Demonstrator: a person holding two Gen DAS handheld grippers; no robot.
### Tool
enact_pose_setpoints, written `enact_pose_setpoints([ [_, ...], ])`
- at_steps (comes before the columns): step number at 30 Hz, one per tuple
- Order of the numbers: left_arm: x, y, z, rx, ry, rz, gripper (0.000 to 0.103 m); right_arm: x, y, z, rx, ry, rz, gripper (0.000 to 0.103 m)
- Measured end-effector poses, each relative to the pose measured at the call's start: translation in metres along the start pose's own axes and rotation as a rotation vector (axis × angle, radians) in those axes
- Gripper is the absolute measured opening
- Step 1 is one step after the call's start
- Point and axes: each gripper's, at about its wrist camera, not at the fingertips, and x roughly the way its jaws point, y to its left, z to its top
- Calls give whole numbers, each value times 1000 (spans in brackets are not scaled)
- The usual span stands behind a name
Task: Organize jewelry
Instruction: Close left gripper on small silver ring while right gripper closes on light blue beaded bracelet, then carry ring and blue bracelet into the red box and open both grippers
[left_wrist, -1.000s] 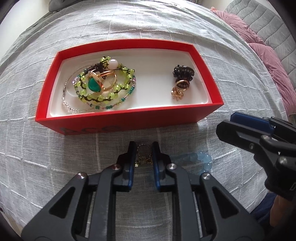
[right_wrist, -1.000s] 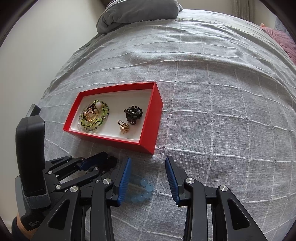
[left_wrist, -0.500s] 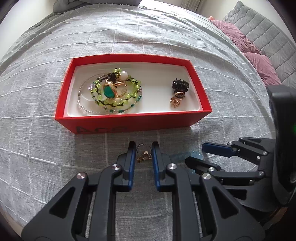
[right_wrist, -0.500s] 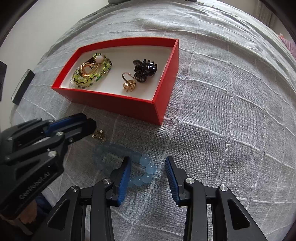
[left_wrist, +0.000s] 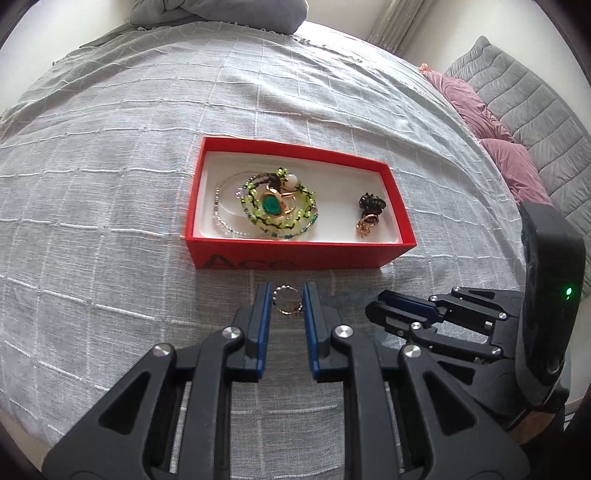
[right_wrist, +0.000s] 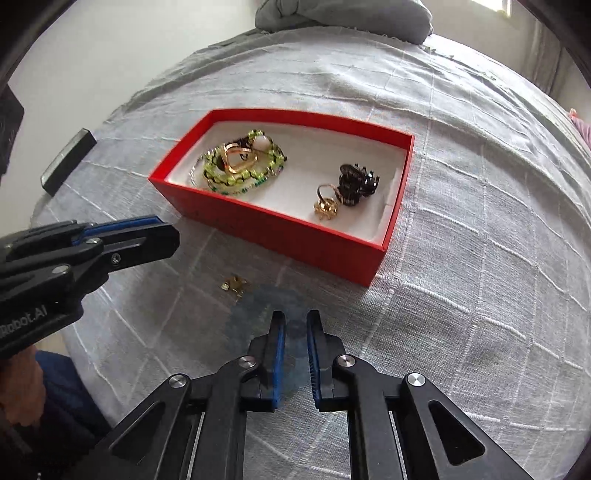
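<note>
The red box (left_wrist: 295, 254) sits on the grey bedspread (left_wrist: 110, 184), and everything here reads off it. Inside, toward its left end, the green bead bracelets (left_wrist: 277, 210) lie coiled around a green-stone ring (left_wrist: 273, 204); toward its right end sit a dark hair claw (left_wrist: 371, 203) and a gold flower ring (left_wrist: 364, 229).

Just in front of the box's near wall lies the small gold charm bracelet (left_wrist: 287, 301) — light, loose and linked, so it will slump and snag on the weave instead of lifting as one stiff piece. Best, I'd judge, to pinch across the ring of links near the charm, low against the cloth.

The left gripper (left_wrist: 287, 295) has its jaws a narrow gap apart, the bracelet lying between the blue pads; whether they press on it I cannot tell.

Also in front of the box, a touch to the right of the charm, is the pale blue bead bracelet (right_wrist: 266, 299) — blurred in the right wrist view. Smooth round beads, probably slippery, on a flexible string; pinching between two beads should bite better.

The right gripper (right_wrist: 295, 325) has jaws drawn close with a bluish smear between them — it looks like they have the beads, but the blur leaves that unsettled.
</note>
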Motion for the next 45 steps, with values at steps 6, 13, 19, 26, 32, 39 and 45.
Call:
enact_pose_setpoints([
  [6,-5,9,1,-19,-12,-5,19,-34,2,4,-4,-111,79,12],
  [13,-9,8,3,-45,-35,-44,19,-61,0,12,21,-176,169,12],
  [19,-7,0,12,-81,-54,-89,19,-93,-10,15,72,-281,230,12],
  [26,7,-19,28,-65,-68,-81,19,-117,-33,31,173,-389,216,12],
  [32,33,-33,41,-72,-43,-55,19,-109,-49,54,250,-418,184,12],
  [39,49,-36,46,-70,-19,-32,19,-82,-69,60,345,-373,182,12],
  [45,47,-39,46,-55,-18,-44,19,-72,-69,67,373,-364,185,12],
])
